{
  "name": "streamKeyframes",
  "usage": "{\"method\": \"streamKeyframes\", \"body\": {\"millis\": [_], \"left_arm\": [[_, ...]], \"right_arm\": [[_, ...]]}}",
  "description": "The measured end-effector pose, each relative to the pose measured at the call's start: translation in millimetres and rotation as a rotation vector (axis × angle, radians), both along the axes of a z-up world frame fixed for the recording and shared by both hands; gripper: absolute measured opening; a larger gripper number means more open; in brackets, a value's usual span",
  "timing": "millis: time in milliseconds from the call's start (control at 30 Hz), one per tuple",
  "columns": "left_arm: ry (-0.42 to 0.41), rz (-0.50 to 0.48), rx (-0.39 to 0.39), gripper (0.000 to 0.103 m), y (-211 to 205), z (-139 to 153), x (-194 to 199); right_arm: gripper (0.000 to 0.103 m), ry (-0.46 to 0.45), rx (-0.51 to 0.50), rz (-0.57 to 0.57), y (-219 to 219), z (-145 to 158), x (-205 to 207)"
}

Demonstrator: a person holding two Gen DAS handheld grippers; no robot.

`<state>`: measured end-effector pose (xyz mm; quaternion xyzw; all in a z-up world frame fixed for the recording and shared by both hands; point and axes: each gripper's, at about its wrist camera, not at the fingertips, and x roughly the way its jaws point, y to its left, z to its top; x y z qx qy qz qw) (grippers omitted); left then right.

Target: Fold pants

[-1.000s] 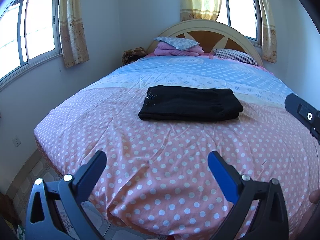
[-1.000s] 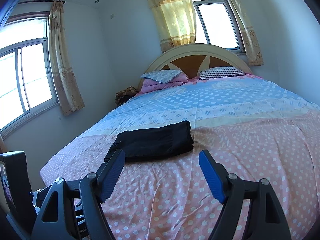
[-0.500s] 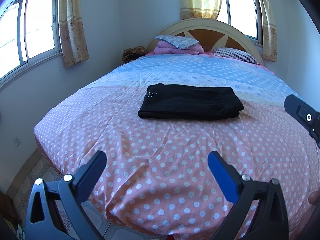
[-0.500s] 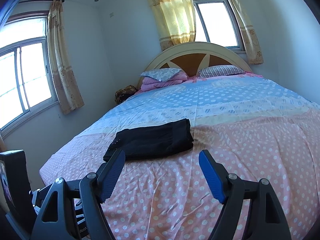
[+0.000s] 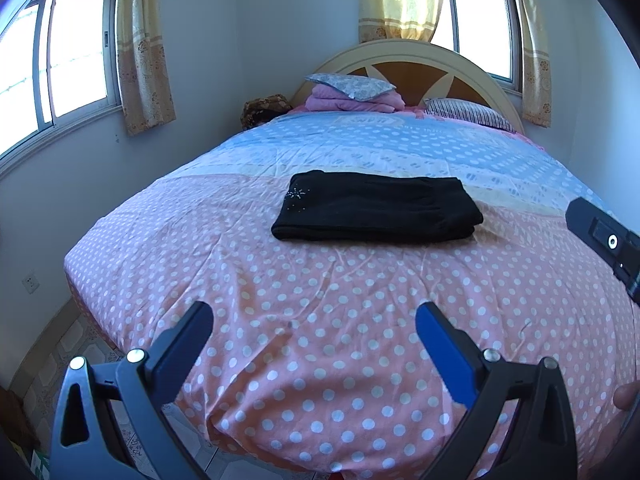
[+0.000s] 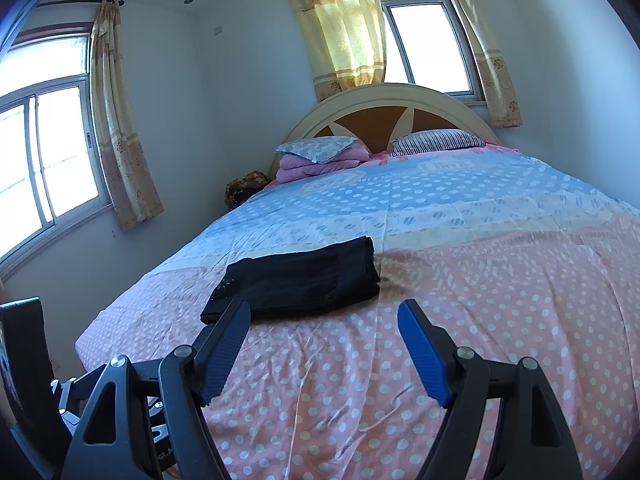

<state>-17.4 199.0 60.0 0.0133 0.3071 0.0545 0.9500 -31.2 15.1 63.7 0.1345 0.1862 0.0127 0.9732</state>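
Observation:
Black pants [image 5: 376,210] lie folded into a flat rectangle on the pink dotted bedspread [image 5: 320,300], with a small sparkly star mark at their left end. They also show in the right wrist view [image 6: 298,282]. My left gripper [image 5: 314,320] is open and empty, held near the foot of the bed, well short of the pants. My right gripper [image 6: 324,316] is open and empty, its left finger [image 6: 224,344] overlapping the pants' near corner in view. The right gripper's body [image 5: 604,240] shows at the right edge of the left wrist view.
Pillows and a folded pink blanket [image 5: 352,92] lie at the headboard [image 5: 408,64]. A brown bag [image 5: 264,110] sits in the far left corner. Windows with curtains [image 5: 144,48] line the walls. The bed's foot edge drops to a tiled floor [image 5: 68,356].
Both grippers have drifted back and tilted slightly; the pants sit a little higher in both views. The pants have not moved and both grippers stay open.

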Motion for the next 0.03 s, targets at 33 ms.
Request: {"method": "streamKeyframes", "body": {"millis": [33], "left_arm": [[0.004, -0.002, 0.005, 0.103, -0.3, -0.8, 1.1]], "right_arm": [[0.078, 0.001, 0.000, -0.003, -0.7, -0.7, -0.4]]}}
